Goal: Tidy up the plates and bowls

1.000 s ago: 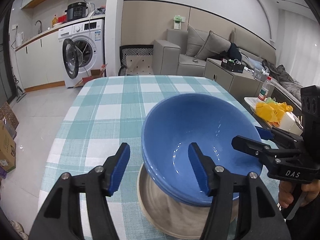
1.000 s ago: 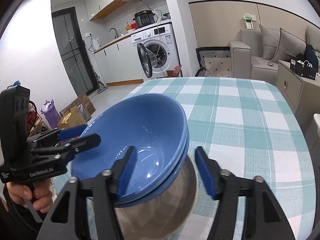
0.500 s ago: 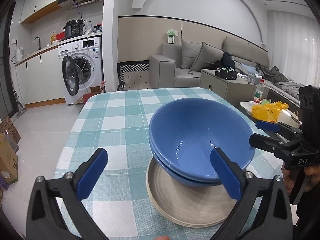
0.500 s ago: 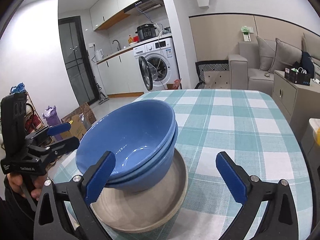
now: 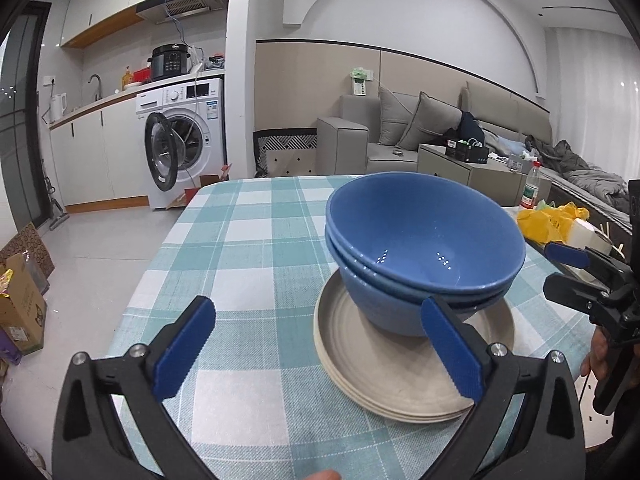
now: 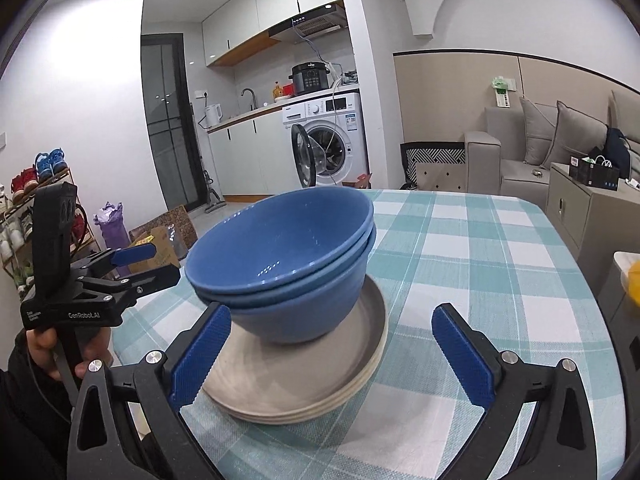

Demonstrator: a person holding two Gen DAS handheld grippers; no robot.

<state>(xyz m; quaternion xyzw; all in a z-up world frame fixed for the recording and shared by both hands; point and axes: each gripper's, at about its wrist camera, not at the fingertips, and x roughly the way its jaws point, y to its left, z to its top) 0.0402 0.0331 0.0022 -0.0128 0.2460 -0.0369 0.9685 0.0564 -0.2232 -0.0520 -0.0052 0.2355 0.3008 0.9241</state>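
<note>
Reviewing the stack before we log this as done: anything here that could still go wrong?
1. The blue bowls sit off-centre on the beige plates, toward one rim, and look tilted; a nudge might tip them.
2. The left gripper is open with one finger close to the bowls and plates, so a sideways pull-back could clip them.
3. The plates sit fairly near the table edge on the checked cloth; dragging the cloth could shift the stack.

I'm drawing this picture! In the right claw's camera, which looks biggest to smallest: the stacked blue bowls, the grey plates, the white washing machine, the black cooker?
1. Stacked blue bowls and stacked grey plates: alike.
2. White washing machine: far away, so unsure.
3. Black cooker.
</note>
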